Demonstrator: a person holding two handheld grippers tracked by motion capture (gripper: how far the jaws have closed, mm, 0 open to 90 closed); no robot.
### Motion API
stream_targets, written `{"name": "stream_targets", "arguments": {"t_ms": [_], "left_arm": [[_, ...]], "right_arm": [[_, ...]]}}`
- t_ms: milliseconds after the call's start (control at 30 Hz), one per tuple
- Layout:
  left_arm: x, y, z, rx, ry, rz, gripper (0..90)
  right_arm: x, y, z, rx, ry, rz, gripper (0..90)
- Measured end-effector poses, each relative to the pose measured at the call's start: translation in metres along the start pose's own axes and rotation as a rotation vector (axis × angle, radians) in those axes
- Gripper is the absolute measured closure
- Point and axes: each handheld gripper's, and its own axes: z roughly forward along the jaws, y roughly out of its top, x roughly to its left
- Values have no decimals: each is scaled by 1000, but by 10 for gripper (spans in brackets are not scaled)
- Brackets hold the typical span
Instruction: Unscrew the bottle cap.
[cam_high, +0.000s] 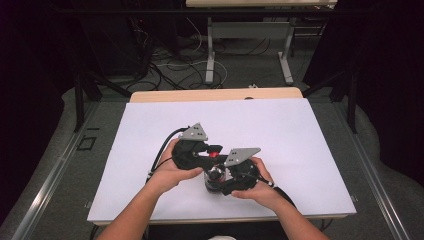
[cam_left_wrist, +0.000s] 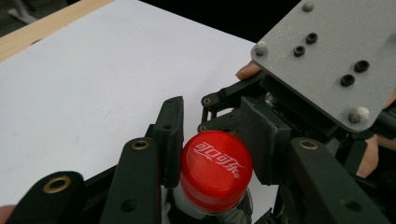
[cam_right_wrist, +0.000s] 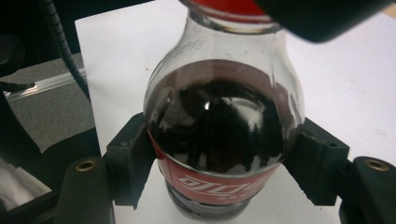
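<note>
The fingers (cam_left_wrist: 170, 140) of the left gripper (cam_left_wrist: 210, 144) are clenched on the red cap (cam_left_wrist: 215, 169) of a cola bottle (cam_right_wrist: 219, 126), one pad pressed against each side of it. The right gripper (cam_right_wrist: 224, 165) has its own fingers (cam_right_wrist: 128, 158) grasping the bottle's body at the label, just below the dark, rounded shoulder. In the high view the two grippers meet over the bottle (cam_high: 214, 177), which stands on the white table (cam_high: 280, 125) at about 6 o'clock, near the front edge and close to the person's hands.

As a judgement, the work looks like unscrewing the cap while the body is held steady. Both grips are made, so the reaching and clamping are done. The cap sits flush on the neck with no visible gap, so the turning and lifting off appear left to do.

The table lies bare from 9 o'clock round through 12 to 3, giving open room to swing either hand outward or away. The tight spot is between the grippers themselves: the grey plate (cam_left_wrist: 336, 56) of the right one hangs just beside the left fingers, so a wide twist could knock them together.
</note>
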Motion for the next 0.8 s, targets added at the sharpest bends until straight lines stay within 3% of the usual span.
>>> {"name": "stream_targets", "arguments": {"t_ms": [100,200,267,533,767,800], "left_arm": [[-5,1,2,-10,52,-21,615],[-6,3,3,-7,63,-24,610],[-6,4,2,-7,66,-30,561],[-1,3,-9,-3,12,-18,502],[3,0,-7,4,-38,-6,601],[2,0,-6,-8,-20,-8,605]], "right_arm": [[-1,0,0,-2,-3,16,306],[-1,0,-1,-5,-10,16,306],[-2,0,-1,-7,-6,15,306],[-2,0,-3,-14,5,16,305],[0,1,-2,-12,9,7,306],[0,1,-2,-11,10,9,306]]}}
